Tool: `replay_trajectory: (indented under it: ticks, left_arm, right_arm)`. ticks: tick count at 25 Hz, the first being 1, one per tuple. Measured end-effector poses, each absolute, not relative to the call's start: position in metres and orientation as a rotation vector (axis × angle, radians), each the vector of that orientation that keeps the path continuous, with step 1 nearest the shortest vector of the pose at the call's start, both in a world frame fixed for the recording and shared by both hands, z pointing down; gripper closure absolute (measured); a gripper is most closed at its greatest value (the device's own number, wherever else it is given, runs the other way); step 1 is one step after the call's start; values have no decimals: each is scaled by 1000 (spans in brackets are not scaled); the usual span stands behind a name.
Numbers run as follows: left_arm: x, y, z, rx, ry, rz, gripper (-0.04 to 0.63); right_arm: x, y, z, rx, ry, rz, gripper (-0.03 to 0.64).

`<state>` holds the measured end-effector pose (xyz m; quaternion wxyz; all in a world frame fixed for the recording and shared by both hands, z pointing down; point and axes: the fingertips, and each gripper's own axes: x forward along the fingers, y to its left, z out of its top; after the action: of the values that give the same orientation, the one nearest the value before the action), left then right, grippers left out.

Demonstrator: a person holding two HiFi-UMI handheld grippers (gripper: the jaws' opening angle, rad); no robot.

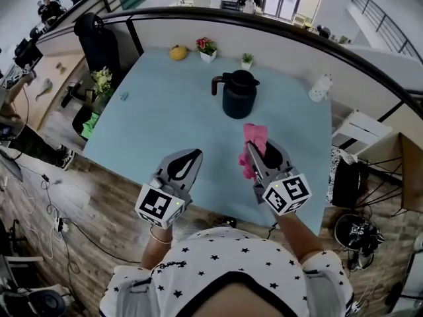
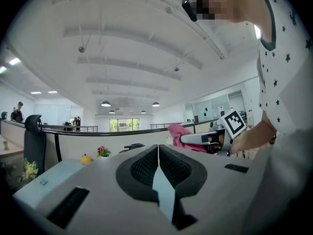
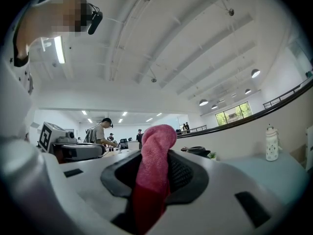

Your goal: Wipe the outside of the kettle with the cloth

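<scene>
A dark kettle (image 1: 238, 94) with a handle on its left stands upright on the light blue table (image 1: 165, 124), toward the far side. My right gripper (image 1: 254, 144) is shut on a pink cloth (image 1: 254, 137), held above the table in front of the kettle; the cloth (image 3: 154, 170) bulges out between the jaws in the right gripper view. My left gripper (image 1: 187, 157) hovers over the table's near part, shut with nothing in it. In the left gripper view the kettle's lid (image 2: 133, 146) just shows behind the jaws.
At the table's far edge are a yellow fruit (image 1: 178, 52), a small flower pot (image 1: 207, 48) and a tiny green plant (image 1: 247, 60). A white bottle (image 1: 320, 88) stands at the right edge. A black chair (image 1: 99, 41) stands to the left.
</scene>
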<state>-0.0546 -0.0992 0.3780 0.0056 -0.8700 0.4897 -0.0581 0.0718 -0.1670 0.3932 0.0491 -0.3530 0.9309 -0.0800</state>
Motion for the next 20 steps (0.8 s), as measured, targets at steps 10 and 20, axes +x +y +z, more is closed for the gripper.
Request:
replay_trajectory:
  ticks: [10, 20]
  left_arm:
    - [-91, -166, 382, -2778, 1463, -209, 565]
    - [-137, -231, 386, -2846, 1372, -203, 565]
  right_arm:
    - [17, -238, 408, -1211, 2839, -252, 497]
    - [-37, -320, 431, -1416, 2848, -249, 497]
